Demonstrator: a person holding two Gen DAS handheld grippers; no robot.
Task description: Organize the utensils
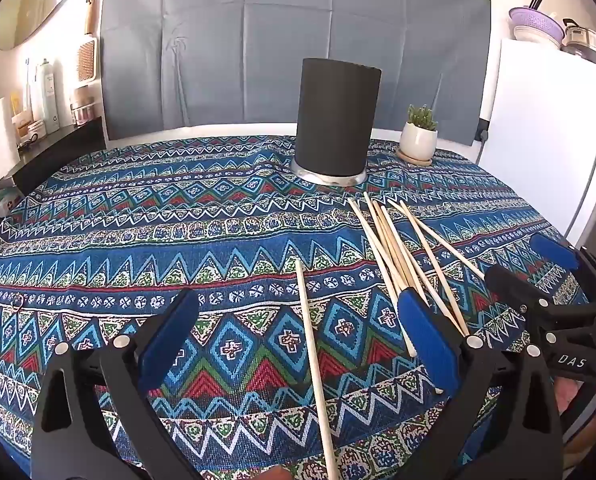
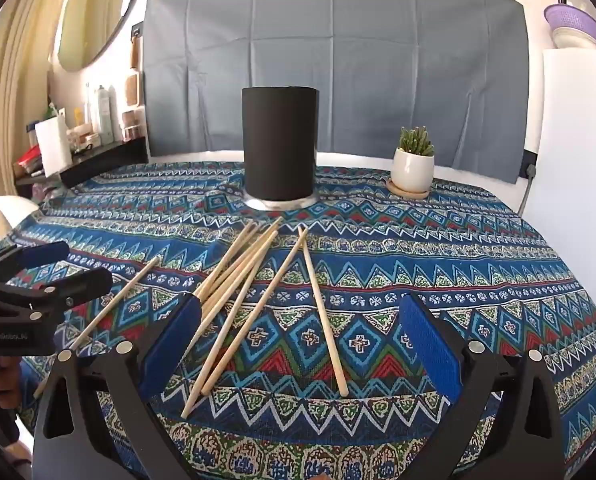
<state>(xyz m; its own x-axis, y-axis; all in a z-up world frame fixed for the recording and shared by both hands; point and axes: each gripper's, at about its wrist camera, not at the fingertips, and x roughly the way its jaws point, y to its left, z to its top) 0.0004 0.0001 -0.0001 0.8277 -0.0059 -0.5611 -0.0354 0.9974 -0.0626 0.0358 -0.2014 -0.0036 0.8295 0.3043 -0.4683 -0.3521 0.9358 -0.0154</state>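
Observation:
A tall black cylindrical holder (image 1: 334,120) (image 2: 279,144) stands upright at the back of the patterned tablecloth (image 1: 157,220). Several wooden chopsticks (image 1: 398,248) (image 2: 237,276) lie fanned in a loose pile in front of it. One single chopstick (image 1: 310,340) (image 2: 113,300) lies apart to their left. My left gripper (image 1: 298,294) (image 2: 73,266) hangs open above that single chopstick, its pads clear of it. My right gripper (image 2: 301,304) (image 1: 534,264) is open over the near ends of the pile, gripping nothing.
A small plant in a white pot (image 1: 418,140) (image 2: 412,168) sits on a saucer right of the holder. A white fridge (image 1: 538,140) (image 2: 574,140) borders the table's right side. A dark shelf with bottles (image 1: 45,96) stands at the left.

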